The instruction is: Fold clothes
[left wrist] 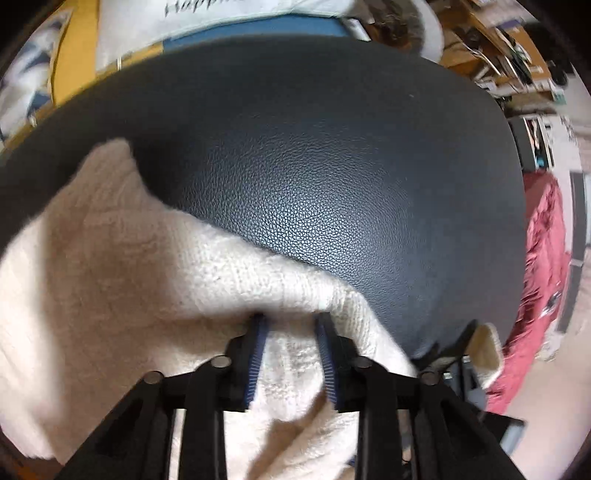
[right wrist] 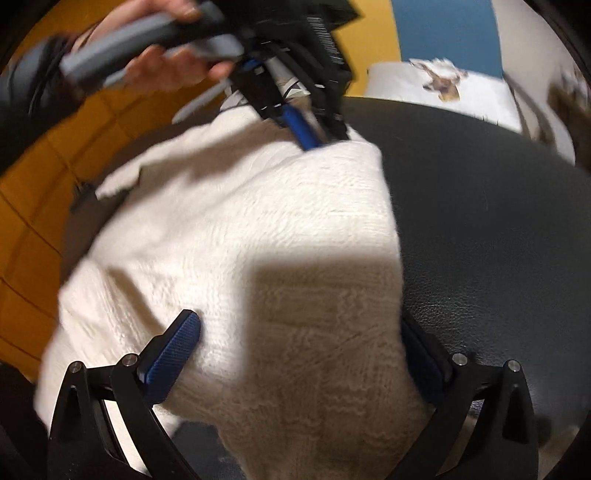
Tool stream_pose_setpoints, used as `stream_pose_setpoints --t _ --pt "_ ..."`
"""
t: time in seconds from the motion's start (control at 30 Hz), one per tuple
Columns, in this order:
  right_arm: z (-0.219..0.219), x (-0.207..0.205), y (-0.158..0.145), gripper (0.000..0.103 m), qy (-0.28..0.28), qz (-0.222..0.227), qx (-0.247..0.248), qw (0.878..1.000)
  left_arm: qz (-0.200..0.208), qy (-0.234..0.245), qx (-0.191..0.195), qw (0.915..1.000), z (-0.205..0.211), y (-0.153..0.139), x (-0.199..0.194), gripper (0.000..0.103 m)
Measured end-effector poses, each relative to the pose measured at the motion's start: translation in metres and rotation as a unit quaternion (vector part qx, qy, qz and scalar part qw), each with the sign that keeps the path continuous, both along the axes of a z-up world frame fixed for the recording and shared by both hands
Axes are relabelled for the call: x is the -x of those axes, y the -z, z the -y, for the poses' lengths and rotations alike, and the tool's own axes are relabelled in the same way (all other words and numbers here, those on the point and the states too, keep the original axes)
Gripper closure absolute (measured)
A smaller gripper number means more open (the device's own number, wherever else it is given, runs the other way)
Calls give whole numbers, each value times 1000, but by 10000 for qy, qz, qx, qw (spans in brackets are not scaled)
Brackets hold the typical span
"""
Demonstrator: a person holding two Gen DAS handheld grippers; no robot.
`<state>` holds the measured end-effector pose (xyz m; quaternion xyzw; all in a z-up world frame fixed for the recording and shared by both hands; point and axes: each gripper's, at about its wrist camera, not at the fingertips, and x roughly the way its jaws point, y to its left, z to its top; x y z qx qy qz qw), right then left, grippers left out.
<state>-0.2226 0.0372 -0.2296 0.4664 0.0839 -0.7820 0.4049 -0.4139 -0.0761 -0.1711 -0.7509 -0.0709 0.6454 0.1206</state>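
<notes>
A cream knit sweater (left wrist: pixel 110 258) lies bunched on a round black leather seat (left wrist: pixel 332 166), spread over its left part. My left gripper (left wrist: pixel 291 321) points steeply down, its blue pads closed on a raised fold of the knit at the sweater's edge. In the right wrist view the sweater (right wrist: pixel 240 221) covers the seat's (right wrist: pixel 498 221) left half. There the left gripper (right wrist: pixel 314 142), held by a hand (right wrist: pixel 162 70), pinches the sweater's far edge. My right gripper (right wrist: pixel 297 319) hangs wide open over the near end, its fingers apart on either side of the cloth.
A red cloth (left wrist: pixel 543 258) lies to the right of the seat. A white printed pillow (left wrist: pixel 221 22) and cluttered shelves (left wrist: pixel 498 44) stand behind it. Yellow flooring (right wrist: pixel 37 203) lies to the left, and a white printed cloth (right wrist: pixel 443 85) lies beyond the seat.
</notes>
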Motion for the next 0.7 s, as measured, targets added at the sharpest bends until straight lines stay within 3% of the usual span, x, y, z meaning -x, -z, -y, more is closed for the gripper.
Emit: stream_pose_setpoints --t 0.13,0.2,0.23,0.27,0.33,0.4,0.47,0.57,0.6,0.63,0.7 --pt "1 4 0 0 209 108 -161 9996 -867 132 -194 9960 9 -14 -23 99" --pt "-5 8 -2 4 432 197 -113 9988 -1600 134 -580 9853 19 -27 -42 102" --pt "-9 10 -3 17 544 241 -90 9982 -1950 90 -873 9769 26 -35 -53 102" --pt "-12 12 -5 39 655 286 -66 9974 -2283 37 -1210 9660 34 -43 -65 102" --pt "-16 11 -12 69 727 217 -64 9971 -2763 -114 -1738 9452 49 -59 -92 102" --pt "-20 9 -19 76 785 134 -65 9968 -2950 -222 -1956 9350 67 -62 -117 102" --pt "-15 2 -28 80 712 -52 -219 9972 -2909 -345 -2078 9333 81 -60 -133 102" --pt "-3 -17 -51 82 527 -781 -726 9929 -2627 -423 -1686 9491 89 -51 -138 89" --pt "1 -24 -59 82 457 -1075 -926 9888 -2370 -542 -1796 9532 93 -48 -136 86" --pt "15 -44 -64 83 169 -1615 -1361 9773 -2092 -671 -1930 9563 97 -45 -134 84" --pt "48 -92 -65 83 -632 -2652 -2241 9356 -2026 -921 -2000 9542 108 -53 -126 82"
